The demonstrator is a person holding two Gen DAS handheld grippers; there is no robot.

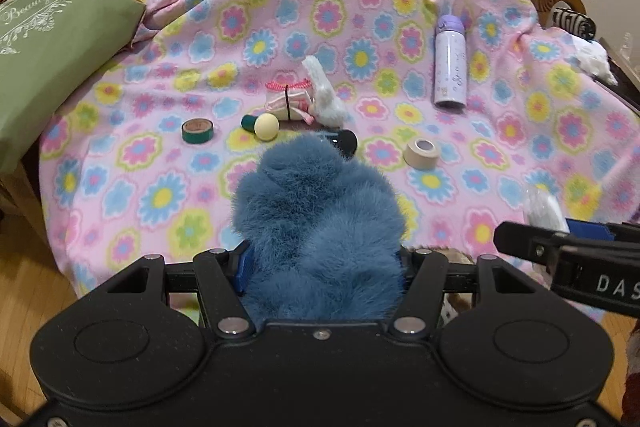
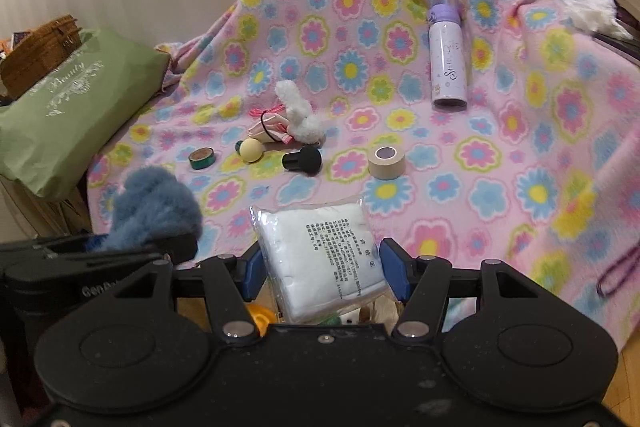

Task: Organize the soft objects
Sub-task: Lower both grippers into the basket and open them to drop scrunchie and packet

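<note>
the left tongs [image 1: 320,263] clamp a fluffy blue plush [image 1: 316,227] held above the flowered fleece blanket [image 1: 160,147], likely carried off for sorting. the right tongs [image 2: 320,267] pinch a bagged white cotton pack [image 2: 320,255]. a white plush bunny [image 2: 300,115] waits mid-blanket.

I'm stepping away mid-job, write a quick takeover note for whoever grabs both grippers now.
Left hand-held gripper: shut on the blue fluffy toy.
Right hand-held gripper: shut on the white cotton pack.
Both are lifted over the near edge of the floral blanket.
Left: white plush bunny beside the pink bundle. Tape rolls and the purple bottle are hard items.
</note>
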